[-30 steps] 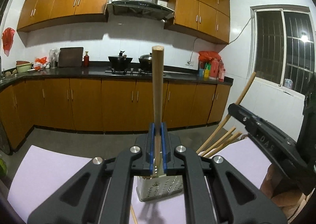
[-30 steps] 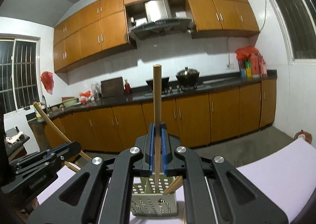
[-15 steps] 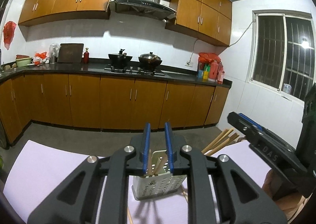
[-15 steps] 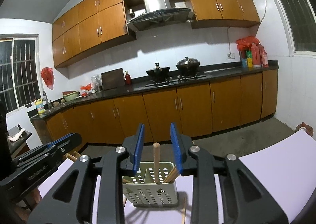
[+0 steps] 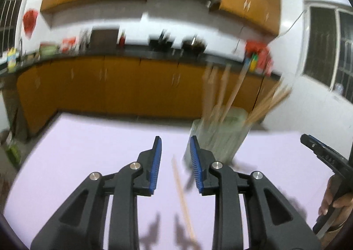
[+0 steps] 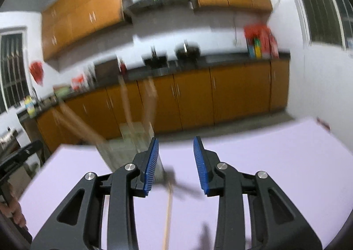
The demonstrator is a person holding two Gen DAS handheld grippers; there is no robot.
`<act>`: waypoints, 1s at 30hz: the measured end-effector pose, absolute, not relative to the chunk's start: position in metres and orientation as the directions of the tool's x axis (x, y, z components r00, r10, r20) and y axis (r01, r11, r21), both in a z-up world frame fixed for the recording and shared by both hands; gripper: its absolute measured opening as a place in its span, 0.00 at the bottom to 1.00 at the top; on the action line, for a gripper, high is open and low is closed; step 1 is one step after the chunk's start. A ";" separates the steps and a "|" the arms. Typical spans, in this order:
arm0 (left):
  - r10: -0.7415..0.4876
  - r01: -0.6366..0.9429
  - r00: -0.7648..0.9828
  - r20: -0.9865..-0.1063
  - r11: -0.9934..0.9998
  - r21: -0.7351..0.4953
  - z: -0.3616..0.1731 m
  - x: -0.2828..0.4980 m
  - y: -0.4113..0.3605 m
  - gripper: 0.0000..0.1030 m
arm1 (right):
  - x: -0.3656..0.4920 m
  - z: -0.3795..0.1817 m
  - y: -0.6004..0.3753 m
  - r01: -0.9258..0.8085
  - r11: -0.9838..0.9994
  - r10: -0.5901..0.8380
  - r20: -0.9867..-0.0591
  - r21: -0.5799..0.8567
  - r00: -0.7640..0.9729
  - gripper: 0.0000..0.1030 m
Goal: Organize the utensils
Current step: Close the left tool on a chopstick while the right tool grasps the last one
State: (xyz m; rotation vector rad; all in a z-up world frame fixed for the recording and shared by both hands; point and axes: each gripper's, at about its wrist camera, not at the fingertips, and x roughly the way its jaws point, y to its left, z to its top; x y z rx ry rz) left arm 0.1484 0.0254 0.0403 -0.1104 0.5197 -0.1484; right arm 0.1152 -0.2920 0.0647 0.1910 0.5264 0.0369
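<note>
A pale perforated utensil holder stands on the lilac table with several wooden chopsticks leaning out of it. It also shows, blurred, in the right wrist view. My left gripper is open and empty, just left of the holder. One loose chopstick lies on the table between its fingers. My right gripper is open and empty, to the right of the holder, above the same loose chopstick. Both views are motion-blurred.
The table's far edge drops to a kitchen floor, with orange cabinets and a dark counter behind. The other gripper and hand show at the right edge of the left view and the left edge of the right view.
Each gripper held a chopstick upright over the holder, opened and let it drop in. Both grippers have since pulled back and apart, wide open, with the view tilted down to the table.
</note>
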 end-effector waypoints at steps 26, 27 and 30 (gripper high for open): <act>-0.131 0.117 0.602 -0.788 0.990 -0.075 -0.084 0.165 -0.021 0.23 | 0.121 -0.053 -0.263 -0.012 0.986 0.135 -0.771 0.163 0.622 0.08; -0.119 0.113 0.607 -0.785 0.992 -0.062 -0.085 0.165 -0.022 0.19 | 0.123 -0.053 -0.266 -0.006 0.986 0.131 -0.771 0.164 0.623 0.08; -0.103 0.108 0.607 -0.788 0.993 -0.046 -0.084 0.169 -0.020 0.09 | 0.123 -0.054 -0.271 0.005 0.987 0.121 -0.771 0.159 0.625 0.08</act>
